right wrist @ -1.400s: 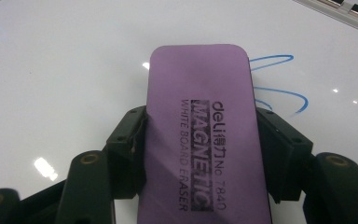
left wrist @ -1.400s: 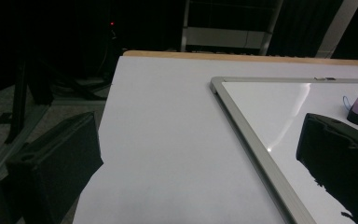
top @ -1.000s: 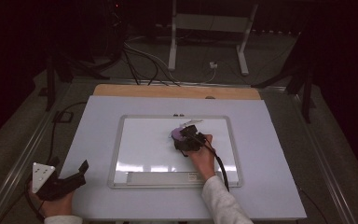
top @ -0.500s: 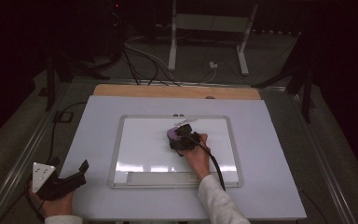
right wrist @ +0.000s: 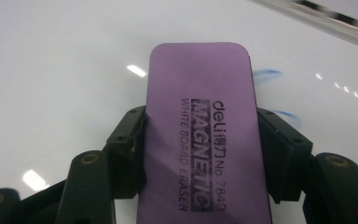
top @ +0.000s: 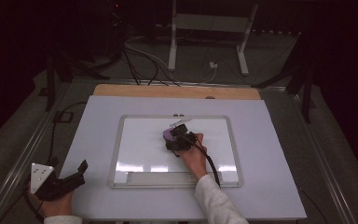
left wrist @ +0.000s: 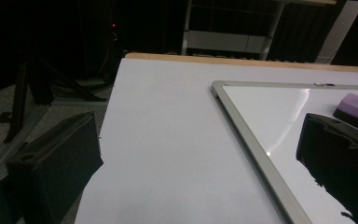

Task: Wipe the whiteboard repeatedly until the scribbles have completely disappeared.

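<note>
Purple foam marks the one eraser (top: 169, 134) here, lying flat on the one whiteboard (top: 135, 140) that sits at the middle of the white desk (top: 270, 154). Two claws are in play, one in each hand.

At about 8 o'clock from the board, off its frame and near the desk's near left corner, the left claw (top: 81, 169) rests low over the desk top. In the left gripper view its two black jaws stand wide apart with bare desk between them; it is released and grips nothing. The board's metal frame (left wrist: 247, 135) runs past its right jaw, and the eraser shows far off at 2 o'clock.

On the board, a little above its centre, the right claw (top: 173, 138) is clenched on the eraser. The right gripper view shows both pads pressed against the eraser's (right wrist: 200, 135) long sides, the printed face up, the block lying on the glossy surface. Two faint blue marks (right wrist: 266, 73) sit just beside it, at 2 o'clock.
</note>
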A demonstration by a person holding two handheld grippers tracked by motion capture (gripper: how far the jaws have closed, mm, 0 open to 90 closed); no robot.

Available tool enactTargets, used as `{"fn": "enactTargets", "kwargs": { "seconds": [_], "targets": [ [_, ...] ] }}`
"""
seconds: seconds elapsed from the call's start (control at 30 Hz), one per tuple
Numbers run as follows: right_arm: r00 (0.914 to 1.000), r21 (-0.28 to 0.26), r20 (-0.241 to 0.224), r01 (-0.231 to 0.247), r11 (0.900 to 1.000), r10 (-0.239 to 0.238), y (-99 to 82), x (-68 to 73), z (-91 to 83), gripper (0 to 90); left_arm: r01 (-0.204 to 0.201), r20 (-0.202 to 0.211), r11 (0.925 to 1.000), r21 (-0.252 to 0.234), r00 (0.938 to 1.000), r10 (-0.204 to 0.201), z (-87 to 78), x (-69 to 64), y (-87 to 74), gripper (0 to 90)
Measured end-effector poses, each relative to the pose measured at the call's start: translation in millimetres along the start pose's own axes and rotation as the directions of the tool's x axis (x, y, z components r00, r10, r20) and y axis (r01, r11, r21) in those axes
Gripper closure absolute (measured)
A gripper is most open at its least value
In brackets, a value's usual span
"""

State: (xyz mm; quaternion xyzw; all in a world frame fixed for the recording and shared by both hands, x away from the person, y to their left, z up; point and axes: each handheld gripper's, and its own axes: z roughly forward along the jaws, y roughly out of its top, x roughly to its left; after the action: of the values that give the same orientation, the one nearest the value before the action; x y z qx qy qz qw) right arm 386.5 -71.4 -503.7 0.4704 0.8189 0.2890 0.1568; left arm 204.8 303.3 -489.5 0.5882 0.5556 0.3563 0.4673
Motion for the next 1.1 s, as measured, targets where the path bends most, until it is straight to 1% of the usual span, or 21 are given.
{"fn": "enactTargets", "kwargs": {
  "seconds": [0.03, 0.1, 0.2, 0.27, 0.3, 0.37, 0.43, 0.47, 0.53, 0.57, 0.63, 0.7, 0.77, 0.83, 0.87, 0.9, 0.97, 1.03, 1.1],
  "targets": [
    [1.0, 0.0, 0.0, 0.0, 1.0, 0.0, 0.0, 0.0, 0.0, 40.6, 0.001, 0.0, 1.0, 0.0, 1.0, -0.001, 0.1, 0.0, 0.0, 0.6],
    [0.9982, 0.007, 0.051, -0.033, 0.9994, 0.032, -0.3, -12.4, -1.5, 40.7, -0.001, -0.001, 1.0, 0.001, 1.0, 0.001, 0.5, -0.2, -0.1, 0.6],
    [0.9919, 0.019, 0.097, -0.085, 0.9962, 0.082, -1.4, -32.1, -4.0, 40.6, -0.002, -0.001, 1.0, 0.002, 1.0, 0.002, 0.5, -0.3, -0.3, 0.6],
    [0.9865, 0.025, 0.134, -0.099, 0.9948, 0.095, -1.7, -41.6, -5.6, 40.7, -0.001, -0.003, 1.0, 0.002, 1.0, 0.001, 0.4, -0.1, -0.3, 0.6],
    [0.9852, 0.026, 0.138, -0.107, 0.9939, 0.102, -2.0, -45.2, -6.0, 40.6, 0.0, -0.003, 1.0, 0.002, 1.0, 0.0, 0.3, -0.1, -0.4, 0.6],
    [0.9855, 0.025, 0.121, -0.123, 0.9921, 0.119, -2.5, -48.5, -6.1, 40.6, 0.001, -0.004, 1.0, 0.004, 1.0, -0.001, 0.4, 0.0, -0.6, 0.6],
    [0.9852, 0.023, 0.132, -0.114, 0.9932, 0.11, -2.2, -45.9, -6.0, 40.6, 0.001, -0.004, 1.0, 0.005, 1.0, -0.001, 0.6, 0.0, -0.7, 0.6],
    [0.9882, 0.022, 0.114, -0.105, 0.9943, 0.102, -2.1, -44.5, -5.4, 40.6, 0.0, -0.004, 1.0, 0.005, 1.0, 0.0, 0.8, -0.1, -0.7, 0.6],
    [0.9912, 0.02, 0.096, -0.094, 0.9954, 0.091, -1.4, -39.5, -4.4, 40.6, 0.0, -0.003, 1.0, 0.004, 1.0, 0.0, 1.1, -0.3, -0.6, 0.6],
    [0.9936, 0.019, 0.072, -0.089, 0.9958, 0.087, -0.9, -36.2, -3.5, 40.6, 0.0, -0.003, 1.0, 0.005, 1.0, 0.0, 1.3, -0.5, -0.6, 0.6],
    [0.998, 0.015, 0.038, -0.05, 0.9986, 0.05, 0.3, -25.7, -1.5, 40.6, -0.001, -0.002, 1.0, 0.006, 1.0, 0.001, 1.7, -1.0, -0.7, 0.6],
    [1.0, 0.009, 0.004, -0.003, 1.0, 0.003, 2.0, -13.5, 0.8, 40.6, -0.001, 0.0, 1.0, 0.007, 1.0, 0.001, 2.2, -1.1, -0.6, 0.6],
    [0.9984, 0.006, -0.035, 0.045, 0.999, -0.045, 3.7, -0.7, 2.7, 40.6, -0.002, 0.002, 1.0, 0.007, 1.0, 0.002, 2.5, -1.1, -0.5, 0.6],
    [0.9933, 0.005, -0.071, 0.091, 0.9958, -0.091, 5.4, 10.7, 4.2, 40.6, -0.002, 0.003, 1.0, 0.006, 1.0, 0.002, 3.0, -1.2, -0.4, 0.6],
    [0.9914, 0.004, -0.077, 0.107, 0.9943, -0.106, 6.2, 14.9, 4.8, 40.6, -0.002, 0.004, 1.0, 0.006, 1.0, 0.002, 3.1, -1.2, -0.3, 0.6],
    [0.9908, 0.003, -0.072, 0.115, 0.9934, -0.114, 6.9, 16.8, 5.3, 40.6, -0.002, 0.006, 1.0, 0.006, 1.0, 0.002, 3.1, -1.1, -0.2, 0.6],
    [0.9928, 0.005, -0.076, 0.094, 0.9955, -0.093, 7.9, 14.8, 6.4, 40.6, -0.001, 0.007, 1.0, 0.004, 1.0, 0.001, 3.1, -0.8, -0.1, 0.6],
    [0.997, 0.006, -0.04, 0.066, 0.9978, -0.066, 8.6, 9.2, 6.8, 40.6, 0.001, 0.006, 1.0, 0.002, 1.0, -0.001, 3.0, -0.5, 0.0, 0.6],
    [0.9996, 0.01, -0.006, 0.029, 0.9995, -0.029, 8.9, 0.3, 6.6, 40.6, 0.001, 0.005, 1.0, 0.002, 1.0, -0.001, 2.7, -0.3, 0.1, 0.6]
  ]
}}
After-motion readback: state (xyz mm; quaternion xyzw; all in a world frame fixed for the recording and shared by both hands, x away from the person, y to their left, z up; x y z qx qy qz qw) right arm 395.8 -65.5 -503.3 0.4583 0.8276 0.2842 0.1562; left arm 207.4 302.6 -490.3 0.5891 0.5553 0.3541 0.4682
